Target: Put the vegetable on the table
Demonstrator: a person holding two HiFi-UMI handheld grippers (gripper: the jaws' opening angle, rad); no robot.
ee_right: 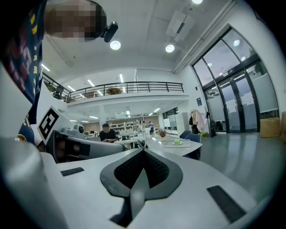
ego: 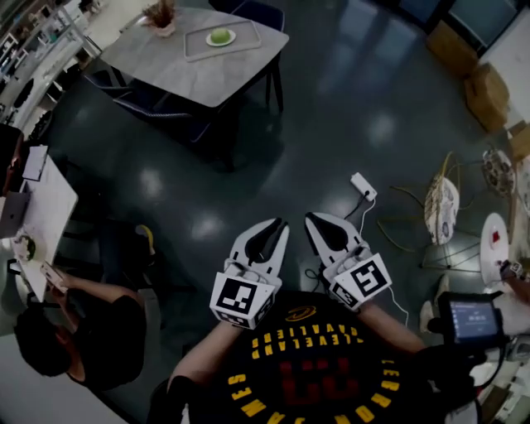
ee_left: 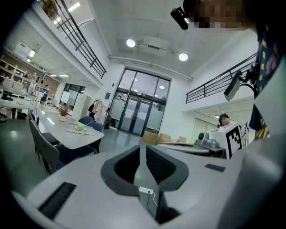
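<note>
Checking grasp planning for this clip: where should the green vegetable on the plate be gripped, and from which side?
Probably across its rounded middle, from above: the green vegetable sits alone on a plate in the tray, its sides clear.

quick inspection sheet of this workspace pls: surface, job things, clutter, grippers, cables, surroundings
surface: grey table, far ahead of the grippers across the dark floor.
job's things: green vegetable on a white plate, inside a tray on that table.
clutter: potted plant on the table beside the tray.
grippers: left gripper fingers a narrow gap apart, nothing between them; right gripper fingers together, empty.
cables: white power adapter with its cable on the floor just ahead of the grippers.
surroundings: seated person at a desk on the left; cardboard boxes on the right.
</note>
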